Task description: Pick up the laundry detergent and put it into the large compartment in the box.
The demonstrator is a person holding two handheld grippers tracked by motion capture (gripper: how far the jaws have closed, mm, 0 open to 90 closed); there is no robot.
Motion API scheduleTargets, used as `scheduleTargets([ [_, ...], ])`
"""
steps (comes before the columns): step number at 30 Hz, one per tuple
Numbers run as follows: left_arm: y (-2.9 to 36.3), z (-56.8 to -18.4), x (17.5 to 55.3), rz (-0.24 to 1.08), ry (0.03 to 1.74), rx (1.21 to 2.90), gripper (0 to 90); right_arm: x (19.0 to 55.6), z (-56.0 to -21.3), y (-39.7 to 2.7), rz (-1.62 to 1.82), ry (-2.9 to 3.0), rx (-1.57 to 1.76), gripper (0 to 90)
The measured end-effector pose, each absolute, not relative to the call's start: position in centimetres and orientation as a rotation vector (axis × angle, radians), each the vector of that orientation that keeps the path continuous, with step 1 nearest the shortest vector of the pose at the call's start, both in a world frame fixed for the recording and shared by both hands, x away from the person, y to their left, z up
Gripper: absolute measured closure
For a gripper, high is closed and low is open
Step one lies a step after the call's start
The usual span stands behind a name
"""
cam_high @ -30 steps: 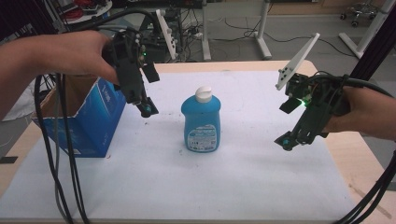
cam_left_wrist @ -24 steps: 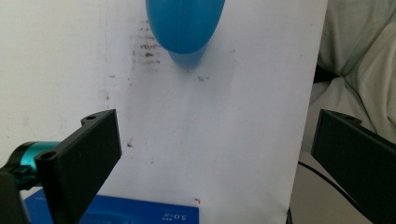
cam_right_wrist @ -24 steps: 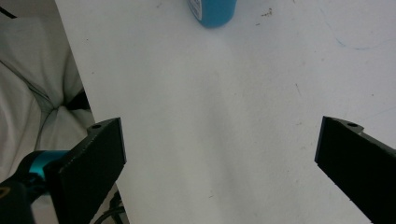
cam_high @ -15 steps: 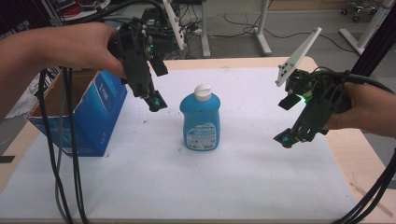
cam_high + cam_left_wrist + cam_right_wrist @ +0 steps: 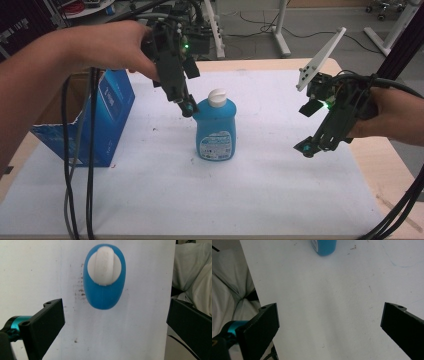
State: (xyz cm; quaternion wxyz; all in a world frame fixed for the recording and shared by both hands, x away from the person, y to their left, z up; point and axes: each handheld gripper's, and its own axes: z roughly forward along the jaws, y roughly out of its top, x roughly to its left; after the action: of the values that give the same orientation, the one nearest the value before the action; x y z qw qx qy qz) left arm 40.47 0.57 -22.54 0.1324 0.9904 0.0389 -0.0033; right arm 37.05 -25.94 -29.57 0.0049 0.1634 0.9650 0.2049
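Note:
A blue bottle [image 5: 216,131] with a white cap stands upright on the white sheet in the middle of the table. My left gripper [image 5: 186,106] hangs just above and left of the cap, jaws wide apart; its own view looks straight down on the bottle [image 5: 104,280], which lies ahead of the open left gripper [image 5: 115,322]. My right gripper [image 5: 307,148] is held off to the right of the bottle, well apart from it, open and empty. In the right gripper view the bottle [image 5: 324,246] shows at the top edge, beyond the open right gripper [image 5: 329,325].
An open blue cardboard box [image 5: 102,120] stands at the table's left. Black cables [image 5: 80,175] hang down over the front left of the sheet. The white sheet [image 5: 250,200] covers most of the wooden table [image 5: 372,150]. Stands and cables sit on the floor behind.
My left gripper has travelled right from beside the box to just above the bottle's cap. The right gripper has barely moved.

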Motion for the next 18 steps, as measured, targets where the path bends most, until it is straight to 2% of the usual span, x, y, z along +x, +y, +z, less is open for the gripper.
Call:
scheduleTargets([
  [18,-2.6,-25.0,41.9,-0.037,0.058,2.882,1.6,37.3,-29.6,-26.2,0.651,3.023,0.521,1.0],
])
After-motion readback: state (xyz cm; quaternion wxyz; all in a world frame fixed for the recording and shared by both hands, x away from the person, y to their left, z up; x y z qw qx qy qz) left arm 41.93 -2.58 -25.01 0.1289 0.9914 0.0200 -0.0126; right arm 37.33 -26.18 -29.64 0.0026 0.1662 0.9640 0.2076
